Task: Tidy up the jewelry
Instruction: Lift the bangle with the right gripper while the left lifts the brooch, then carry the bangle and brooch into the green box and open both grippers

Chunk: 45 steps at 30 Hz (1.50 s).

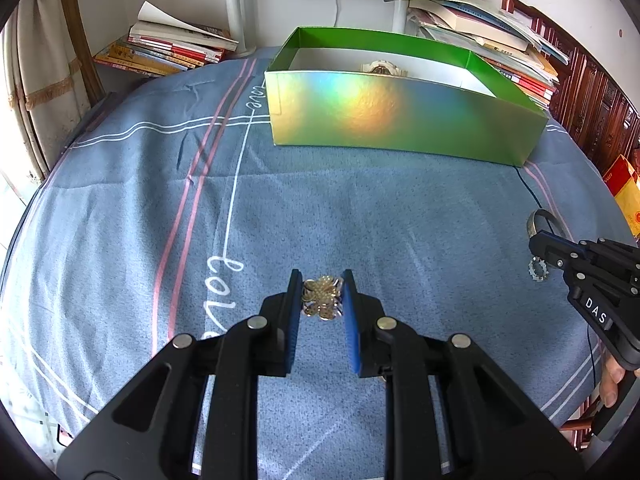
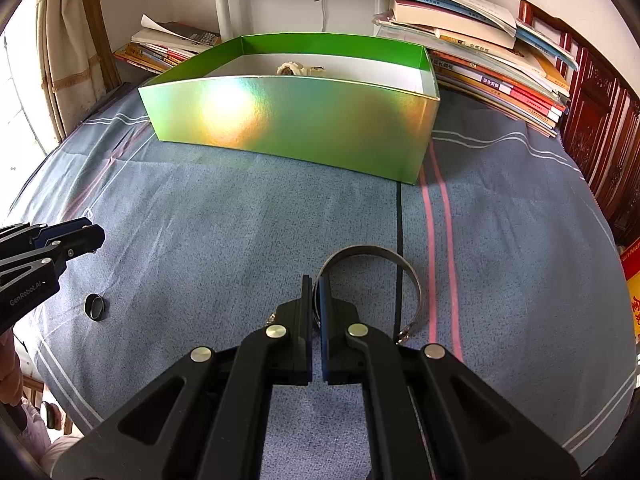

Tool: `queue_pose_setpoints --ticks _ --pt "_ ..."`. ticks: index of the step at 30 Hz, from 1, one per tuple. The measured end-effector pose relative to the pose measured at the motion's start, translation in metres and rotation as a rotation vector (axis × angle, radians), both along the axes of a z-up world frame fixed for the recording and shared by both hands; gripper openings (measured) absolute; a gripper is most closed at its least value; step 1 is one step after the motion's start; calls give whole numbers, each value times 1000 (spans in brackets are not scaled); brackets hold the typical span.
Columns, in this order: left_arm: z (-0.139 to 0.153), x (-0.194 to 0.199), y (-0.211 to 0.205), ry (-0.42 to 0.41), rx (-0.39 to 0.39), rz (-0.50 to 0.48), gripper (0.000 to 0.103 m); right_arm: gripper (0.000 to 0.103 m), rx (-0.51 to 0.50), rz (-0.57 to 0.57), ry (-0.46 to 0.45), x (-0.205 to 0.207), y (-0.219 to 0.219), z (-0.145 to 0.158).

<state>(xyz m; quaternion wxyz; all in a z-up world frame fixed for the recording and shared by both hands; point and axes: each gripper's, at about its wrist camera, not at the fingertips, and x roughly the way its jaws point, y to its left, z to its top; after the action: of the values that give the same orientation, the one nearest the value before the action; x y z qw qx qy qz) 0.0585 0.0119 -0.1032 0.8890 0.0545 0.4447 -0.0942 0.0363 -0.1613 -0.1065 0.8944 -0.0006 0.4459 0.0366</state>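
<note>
My left gripper point(image 1: 322, 294) is shut on a bunched gold chain point(image 1: 322, 298) just above the blue cloth. My right gripper point(image 2: 316, 300) is shut on the rim of a silver bangle point(image 2: 384, 252), which curves out to the right of its fingers; the same bangle point(image 1: 536, 220) and gripper point(image 1: 538, 240) show at the right of the left wrist view. A shiny green box point(image 1: 400, 120) point(image 2: 288, 120) stands open at the back with a pale watch point(image 1: 382, 67) point(image 2: 294, 68) inside. A dark ring point(image 2: 95, 307) lies on the cloth, left. A small toothed ring point(image 1: 537, 269) lies under the right gripper.
The table has a blue cloth point(image 1: 360, 220) with pink and white stripes. Stacks of books point(image 1: 168, 50) point(image 2: 496, 68) stand behind the box on both sides. A white lamp post point(image 1: 234, 8) rises at the back. A thin black cable point(image 2: 399, 240) runs across the cloth.
</note>
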Motion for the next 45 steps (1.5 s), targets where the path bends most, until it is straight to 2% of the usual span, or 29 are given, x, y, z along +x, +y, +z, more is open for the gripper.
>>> queue_pose_setpoints --ticks 9,13,18,26,31,35,38,41,45 --pt "12 3 24 -24 -29 30 20 4 26 -39 -42 -5 -14 16" --pt "22 7 40 -19 -85 35 20 4 31 -54 -73 -9 -21 27" --pt "29 9 54 -26 -94 67 20 4 42 -59 -69 -11 -26 25" --pt "20 12 35 -1 -66 30 20 4 56 -45 -60 -10 -27 26" --pt "43 24 17 -45 -60 -16 20 4 19 -4 -143 0 -17 62" --pt "80 43 -4 -134 -49 -62 20 4 34 17 -250 25 -17 104" --pt "104 72 -21 -177 -37 -80 20 4 43 14 -269 57 -20 121" --pt "113 109 -41 -183 -24 -95 20 4 20 16 -221 101 -18 112" --pt "93 159 -58 -106 -4 -95 20 5 5 -1 -98 143 -16 74"
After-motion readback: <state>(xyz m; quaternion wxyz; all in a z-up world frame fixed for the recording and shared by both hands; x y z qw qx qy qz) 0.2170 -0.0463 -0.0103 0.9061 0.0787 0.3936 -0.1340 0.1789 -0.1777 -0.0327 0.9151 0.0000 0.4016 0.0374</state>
